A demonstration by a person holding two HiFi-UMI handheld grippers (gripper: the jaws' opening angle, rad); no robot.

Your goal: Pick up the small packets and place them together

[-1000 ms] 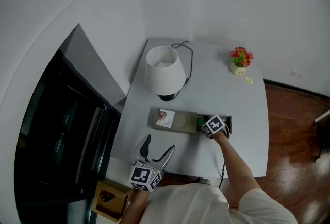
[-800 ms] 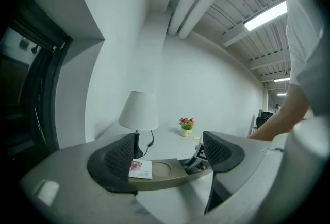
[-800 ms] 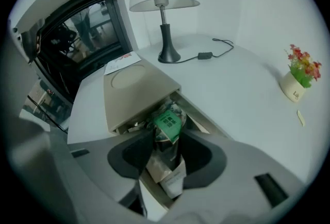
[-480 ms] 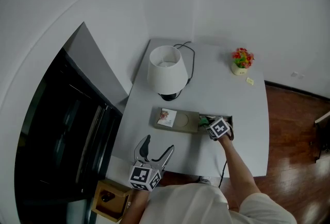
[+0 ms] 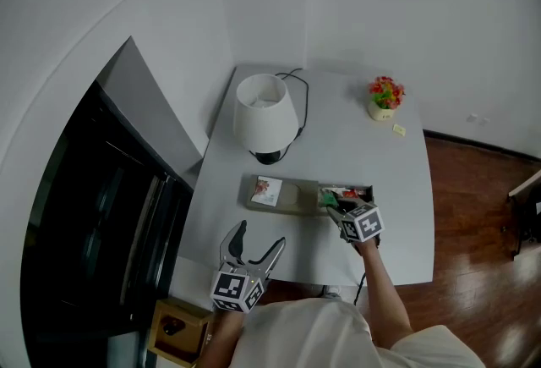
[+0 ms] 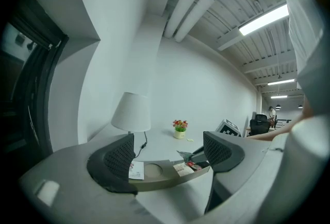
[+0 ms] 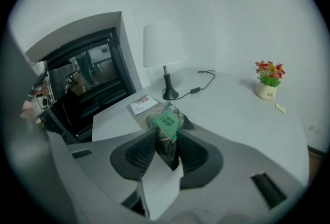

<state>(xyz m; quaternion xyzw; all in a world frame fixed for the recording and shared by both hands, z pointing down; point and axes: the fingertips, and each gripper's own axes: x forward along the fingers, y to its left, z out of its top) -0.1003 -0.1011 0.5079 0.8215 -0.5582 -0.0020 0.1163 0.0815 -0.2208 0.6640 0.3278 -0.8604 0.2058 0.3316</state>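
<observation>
A long olive tray (image 5: pixel 297 206) lies on the grey table in front of the lamp. A white packet (image 5: pixel 267 189) rests in its left end, and several small packets (image 5: pixel 350 191) fill its right compartment. My right gripper (image 5: pixel 336 205) hovers just above that right end, shut on a green packet (image 5: pixel 328 198). In the right gripper view the green packet (image 7: pixel 166 122) sticks up between the pressed pads (image 7: pixel 138 153). My left gripper (image 5: pixel 257 244) stays at the table's front edge, open and holding nothing. The left gripper view looks between its jaws at the tray (image 6: pixel 154 182).
A white lamp (image 5: pixel 265 112) with a black cord stands behind the tray. A small flower pot (image 5: pixel 385 96) and a yellowish tag (image 5: pixel 397 130) sit at the far right corner. A dark cabinet (image 5: pixel 93 231) runs along the left. A wooden box (image 5: pixel 173 326) is below the table's front left.
My right gripper has drawn back out of the tray's right compartment, towards the table's front, with the green packet between its jaws. The left gripper has not moved.
</observation>
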